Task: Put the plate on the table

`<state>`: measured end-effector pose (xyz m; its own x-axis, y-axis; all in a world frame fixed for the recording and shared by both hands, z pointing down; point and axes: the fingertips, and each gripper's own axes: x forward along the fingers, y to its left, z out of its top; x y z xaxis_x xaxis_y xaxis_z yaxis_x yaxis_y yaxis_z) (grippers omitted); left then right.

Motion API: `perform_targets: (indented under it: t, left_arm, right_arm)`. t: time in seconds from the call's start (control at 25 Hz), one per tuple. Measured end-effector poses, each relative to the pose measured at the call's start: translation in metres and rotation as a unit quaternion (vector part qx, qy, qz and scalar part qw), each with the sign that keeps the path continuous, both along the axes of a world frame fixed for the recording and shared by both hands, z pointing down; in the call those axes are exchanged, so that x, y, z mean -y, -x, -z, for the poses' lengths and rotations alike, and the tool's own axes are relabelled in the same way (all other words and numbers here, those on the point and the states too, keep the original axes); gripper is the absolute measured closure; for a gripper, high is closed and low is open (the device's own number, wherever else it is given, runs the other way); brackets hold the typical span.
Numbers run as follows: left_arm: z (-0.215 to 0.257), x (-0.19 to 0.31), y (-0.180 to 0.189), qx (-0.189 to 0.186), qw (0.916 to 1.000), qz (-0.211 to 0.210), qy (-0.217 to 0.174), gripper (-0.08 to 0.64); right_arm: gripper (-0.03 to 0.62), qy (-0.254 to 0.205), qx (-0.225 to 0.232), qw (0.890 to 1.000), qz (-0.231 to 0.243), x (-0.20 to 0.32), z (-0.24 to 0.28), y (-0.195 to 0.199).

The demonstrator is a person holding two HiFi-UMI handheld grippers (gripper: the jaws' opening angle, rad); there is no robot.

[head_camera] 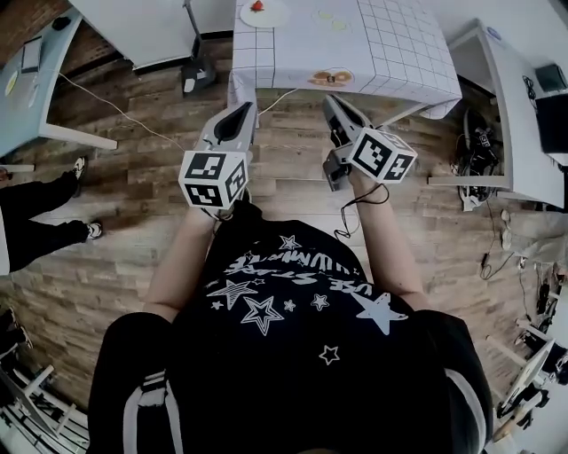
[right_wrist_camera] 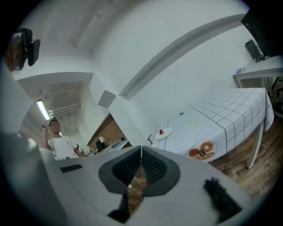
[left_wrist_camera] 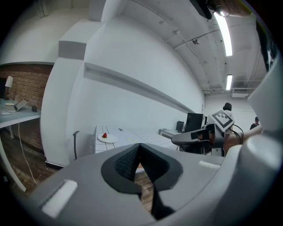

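Well, both grippers are shut and empty, short of the plate.

My left gripper [left_wrist_camera: 139, 145] has its jaws pressed together with nothing between them, and my right gripper [right_wrist_camera: 141, 150] is the same: tips meeting, holding nothing. Both hang over the wooden floor [head_camera: 133, 177], near the table [head_camera: 390, 44] but not touching it. The plate [head_camera: 264, 12] lies flat, face up, on the far left part of the checked cloth. It is round, so it has no long axis, and a strawberry [head_camera: 257, 6] sits on it. Only the head view shows my two grippers side by side. Only the right gripper view shows a person in a white shirt [right_wrist_camera: 59, 143] off to the left, and only the left gripper view shows a dark monitor [left_wrist_camera: 193, 121].
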<state>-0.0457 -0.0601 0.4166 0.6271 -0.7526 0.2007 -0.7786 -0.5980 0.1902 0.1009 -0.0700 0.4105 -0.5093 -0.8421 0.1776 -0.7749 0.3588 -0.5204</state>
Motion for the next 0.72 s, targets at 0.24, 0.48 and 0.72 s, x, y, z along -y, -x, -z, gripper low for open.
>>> perform_targets:
  t: [0.24,0.48,0.72]
  left_arm:
    - [0.000,-0.042,-0.023,-0.001,1.0000,0.008,0.000,0.551]
    - [0.003,-0.073,-0.046,0.001,1.0000,0.005,-0.006,0.551]
    - [0.002,-0.097,-0.059,0.007,1.0000,-0.002,-0.006,0.551]
  right_arm:
    - [0.574,-0.007,-0.007,1.000,0.011,-0.040,0.005,-0.021]
    - [0.578,-0.008,-0.015,1.000,0.007,-0.076,0.007,-0.047]
    - [0.578,-0.002,-0.033,0.999,0.011,-0.103,0.001,-0.056]
